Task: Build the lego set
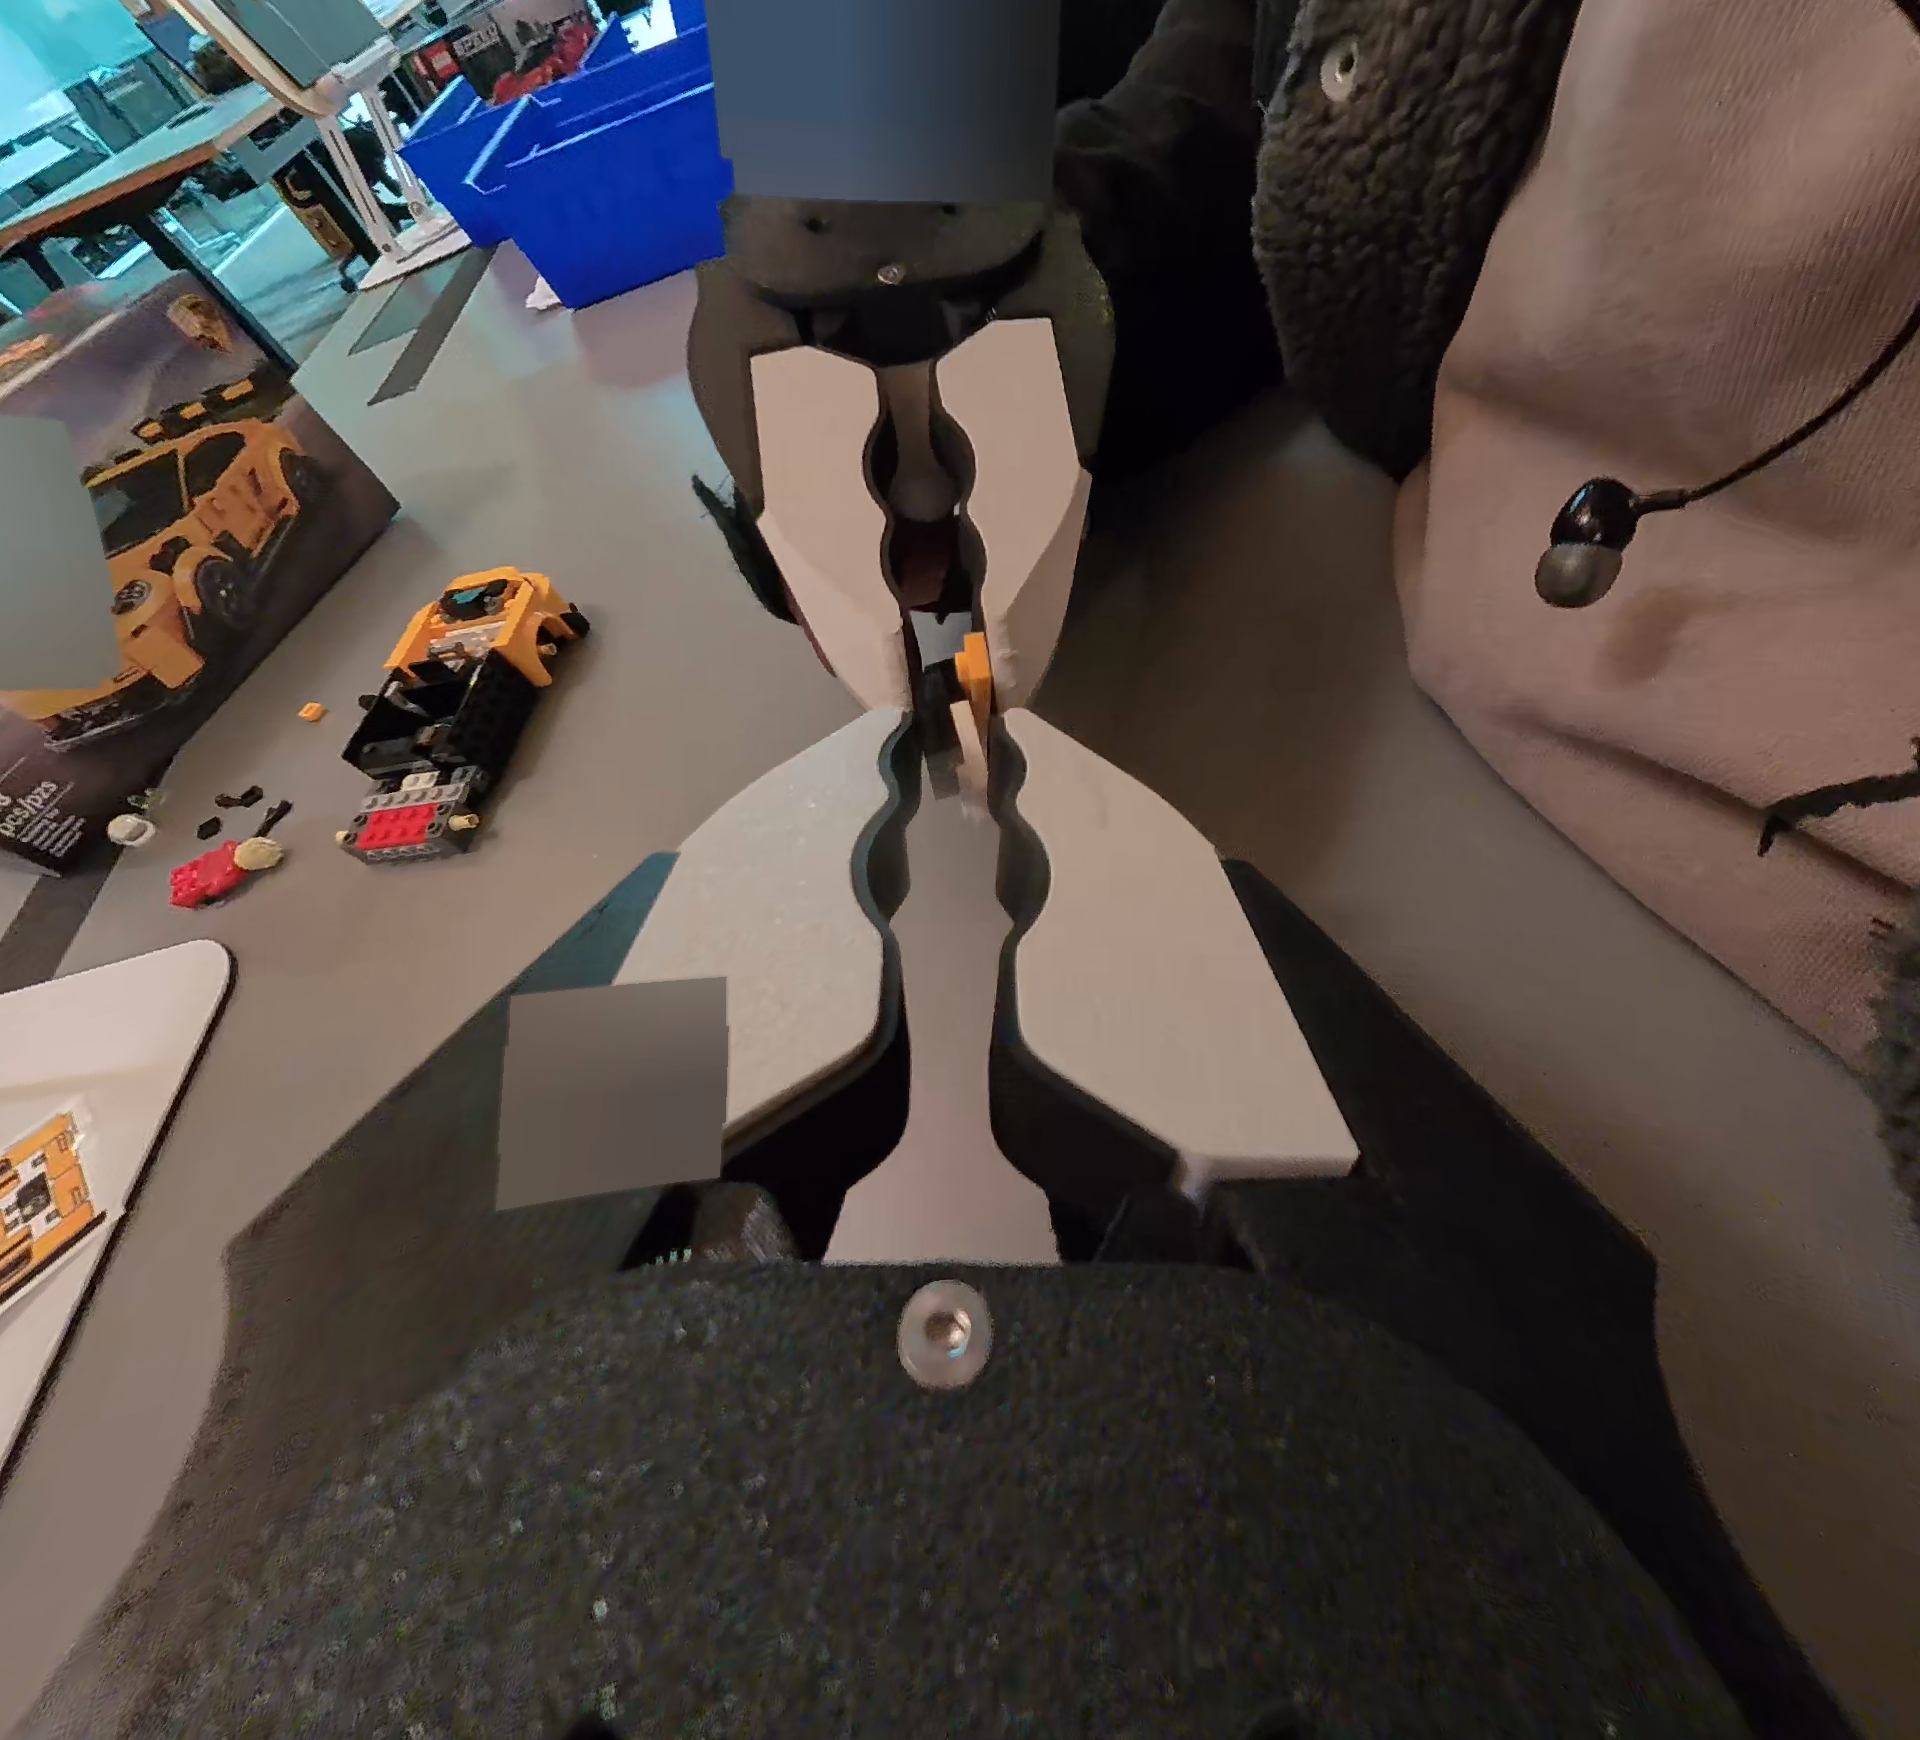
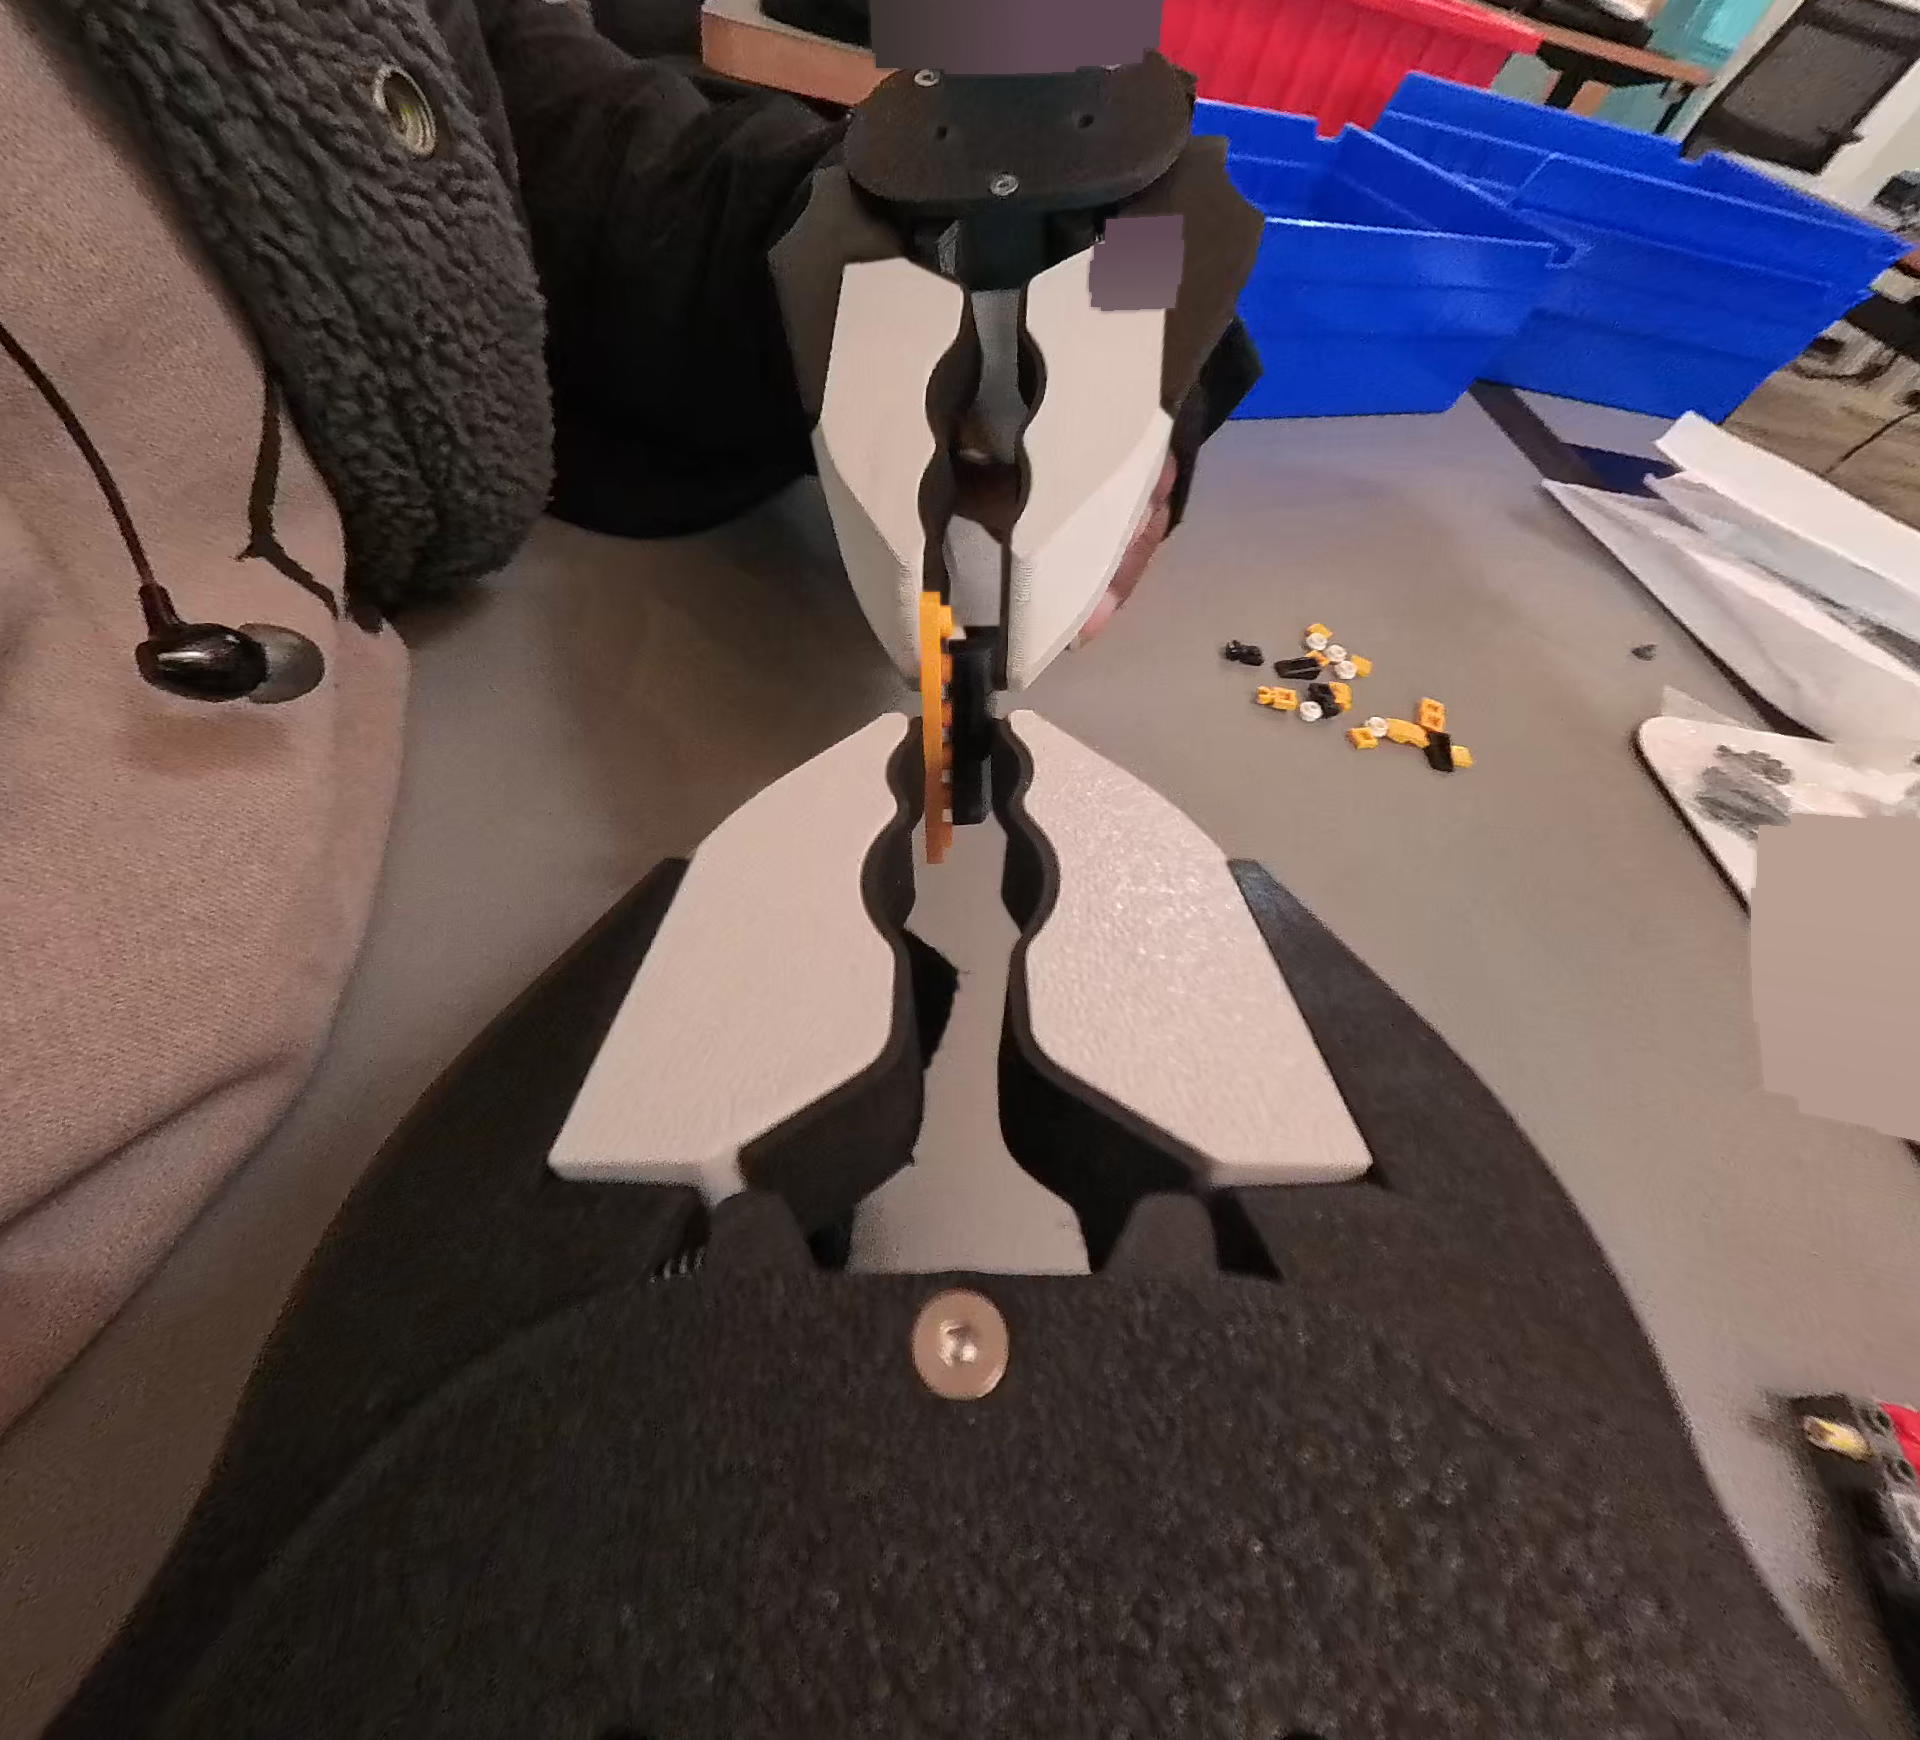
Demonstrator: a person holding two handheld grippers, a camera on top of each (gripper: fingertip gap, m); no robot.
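Together, two grippers, left gripper [image 1: 951, 729] and right gripper [image 2: 956, 734], pinch one orange-and-black piece [image 2: 951, 724].

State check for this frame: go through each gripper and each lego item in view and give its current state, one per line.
left gripper: shut on orange-and-black lego piece
right gripper: shut on the same piece, tip to tip with the left
partly built car: unfinished, resting on the table
loose small pieces: scattered on the table, untouched
lego box: standing beside the car
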